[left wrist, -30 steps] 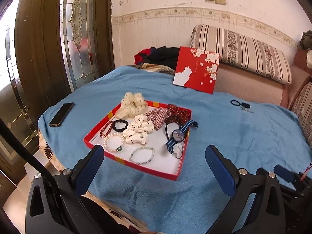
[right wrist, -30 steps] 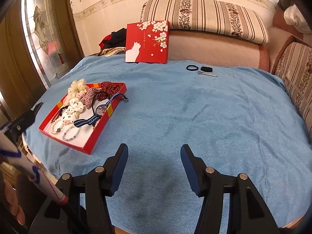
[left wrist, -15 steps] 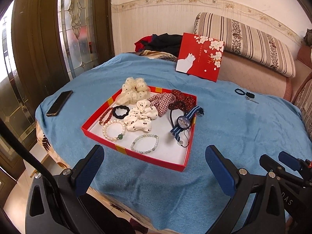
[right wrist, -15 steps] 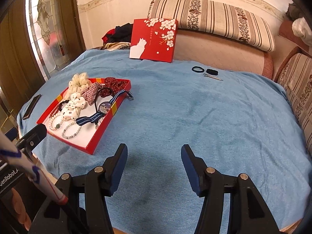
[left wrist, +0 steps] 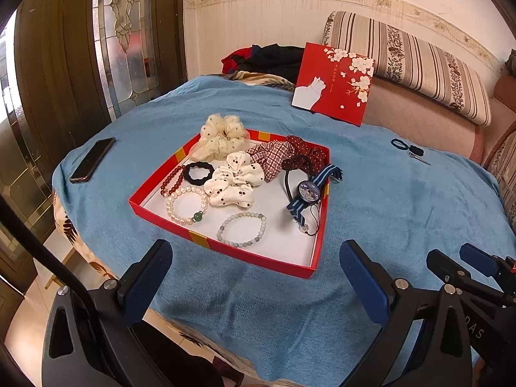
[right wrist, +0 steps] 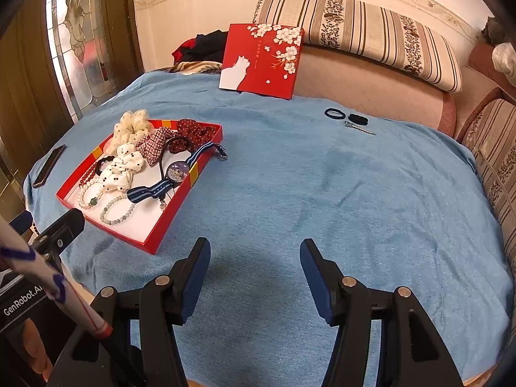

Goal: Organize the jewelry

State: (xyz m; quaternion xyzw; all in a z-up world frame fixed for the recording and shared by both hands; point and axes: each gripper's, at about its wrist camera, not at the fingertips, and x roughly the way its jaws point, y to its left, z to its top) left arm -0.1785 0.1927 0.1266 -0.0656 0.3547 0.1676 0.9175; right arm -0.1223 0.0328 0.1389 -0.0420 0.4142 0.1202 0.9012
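The left gripper (left wrist: 254,277) hangs with its blue-padded jaws spread wide and nothing between them, low in the frame, just short of the near edge of the shallow red cardboard box tray (left wrist: 222,249). The right gripper (right wrist: 254,274) is likewise parted and empty, over bare blue towelling cloth (right wrist: 322,193) at the bottom centre of its view, with the tray well off to its left.

Inside the white-lined tray lie a pearl bracelet with one green bead (left wrist: 186,204), a pale grey-green bead bracelet (left wrist: 242,229), a dark red bead bracelet (left wrist: 171,179), a black scrunchie ring (left wrist: 199,171), a white cherry-print scrunchie (left wrist: 233,180), a cream dotted scrunchie (left wrist: 221,135), a red checked scrunchie (left wrist: 271,158) and a blue striped-strap watch (left wrist: 309,190).

"GenRobot.A" can be read on the left device (right wrist: 22,303), at the lower left of the right-hand view. A red flat lid with a white cat and blossoms (left wrist: 333,84) leans upright at the upper centre; its small writing is too fine to read.
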